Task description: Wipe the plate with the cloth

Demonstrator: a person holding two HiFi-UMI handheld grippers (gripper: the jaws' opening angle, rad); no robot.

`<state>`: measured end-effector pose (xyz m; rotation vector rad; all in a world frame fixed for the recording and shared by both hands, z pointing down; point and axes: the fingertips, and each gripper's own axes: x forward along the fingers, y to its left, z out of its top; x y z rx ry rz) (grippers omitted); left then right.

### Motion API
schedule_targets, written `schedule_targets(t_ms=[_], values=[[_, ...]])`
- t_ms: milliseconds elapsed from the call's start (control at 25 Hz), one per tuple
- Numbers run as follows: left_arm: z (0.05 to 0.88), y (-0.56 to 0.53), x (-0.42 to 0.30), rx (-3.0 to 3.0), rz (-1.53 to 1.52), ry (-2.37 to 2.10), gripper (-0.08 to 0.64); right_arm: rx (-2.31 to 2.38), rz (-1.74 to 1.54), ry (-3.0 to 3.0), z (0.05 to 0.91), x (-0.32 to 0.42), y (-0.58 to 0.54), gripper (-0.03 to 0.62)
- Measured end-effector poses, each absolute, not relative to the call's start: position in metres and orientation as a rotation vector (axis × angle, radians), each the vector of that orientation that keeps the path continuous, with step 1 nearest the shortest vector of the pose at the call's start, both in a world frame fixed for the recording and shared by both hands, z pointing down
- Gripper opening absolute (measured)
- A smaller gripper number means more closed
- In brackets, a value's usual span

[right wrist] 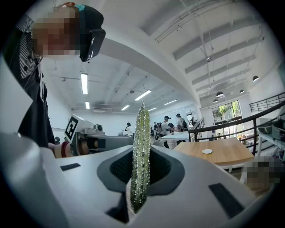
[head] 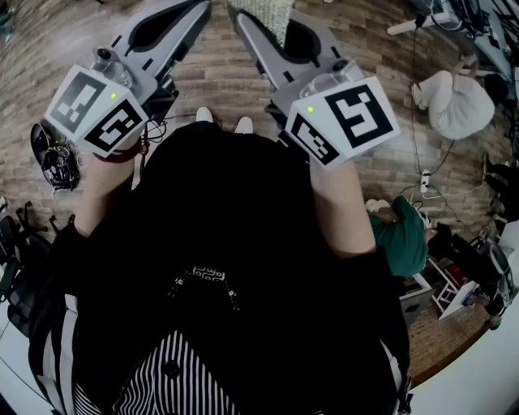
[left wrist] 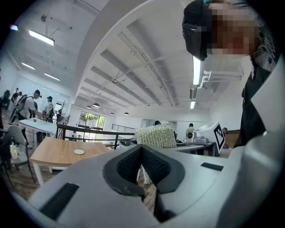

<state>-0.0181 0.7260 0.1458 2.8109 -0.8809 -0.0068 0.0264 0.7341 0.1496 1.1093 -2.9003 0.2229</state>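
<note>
My right gripper (right wrist: 141,156) is shut on a pale green knitted cloth (right wrist: 141,133), which stands edge-on between its pads and sticks up past the tips. In the head view the cloth (head: 265,14) shows at the top edge, just beyond the right gripper (head: 243,24). Beside it, my left gripper (head: 195,10) is held up level with it in front of my chest. The left gripper (left wrist: 141,149) is shut with nothing in it, and the cloth (left wrist: 156,136) hangs just beyond its tips. I see no plate close by.
A wooden table (left wrist: 58,153) with a small white round thing (left wrist: 79,152) on it stands some way off by a black railing. The floor (head: 235,81) is wood planks. Cables and bags (head: 53,158) lie at the left, and a person in green (head: 401,235) is crouched at the right.
</note>
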Motion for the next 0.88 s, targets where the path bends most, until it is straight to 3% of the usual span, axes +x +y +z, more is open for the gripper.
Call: schedule_targets(t_ms=[600,880], values=[[0.149,0.742,0.019,2.906,0.018,-0.708,-0.006,1.010,0.283,-2.975,0.156,0.057,0.739,0.051],[0.158,0.712,-0.022,2.837,0.005,-0.776,-0.006,1.003,0.352,-3.004,0.160,0.031,0.703,0.051]])
